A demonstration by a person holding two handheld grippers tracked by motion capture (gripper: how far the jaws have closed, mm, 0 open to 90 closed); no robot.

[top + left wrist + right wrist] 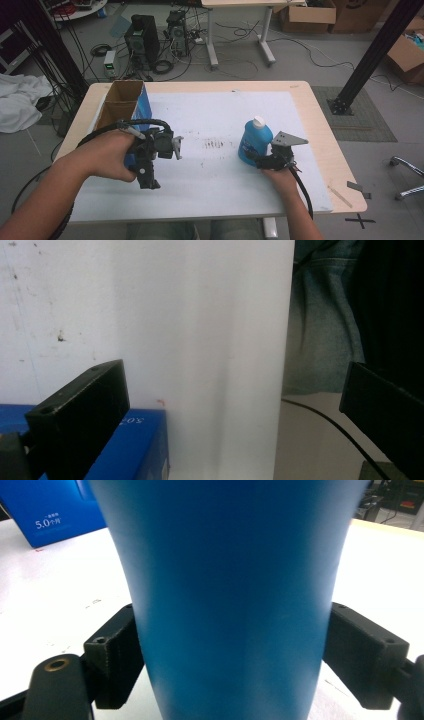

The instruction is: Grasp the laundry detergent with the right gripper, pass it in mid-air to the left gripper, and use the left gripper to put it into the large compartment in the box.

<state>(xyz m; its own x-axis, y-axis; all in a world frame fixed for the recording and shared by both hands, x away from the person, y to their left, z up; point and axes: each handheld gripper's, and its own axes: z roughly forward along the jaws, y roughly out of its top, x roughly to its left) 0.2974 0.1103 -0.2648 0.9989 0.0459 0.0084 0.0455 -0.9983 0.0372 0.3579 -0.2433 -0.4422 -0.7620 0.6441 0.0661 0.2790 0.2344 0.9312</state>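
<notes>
My right tongs (254, 159) stand at the near side of the blue bottle (254, 142), which is upright on the white mat of the tabletop (320, 125), its white cap (258, 121) on top. In the right gripper view both black jaws lie flush against the bottle's (230, 595) narrowing lower body, one on each flank, with no gap visible on either side; I record the right tongs as clamped on the bottle. The bottle's base is hidden behind the jaws, so I cannot tell whether it rests on the mat. My left tongs (176, 148) are held well to the left of the bottle, above the mat, just beside the open cardboard box with blue sides (120, 107) that stands to the bottle's far left. In the left gripper view the two jaws stand wide apart with nothing between them, bare white mat in the gap; a corner of the blue box (135, 445) shows behind the left-hand jaw. I record the left tongs as open and empty. The mat between the bottle and the left tongs carries a patch of dark scuff marks (215, 144).
</notes>
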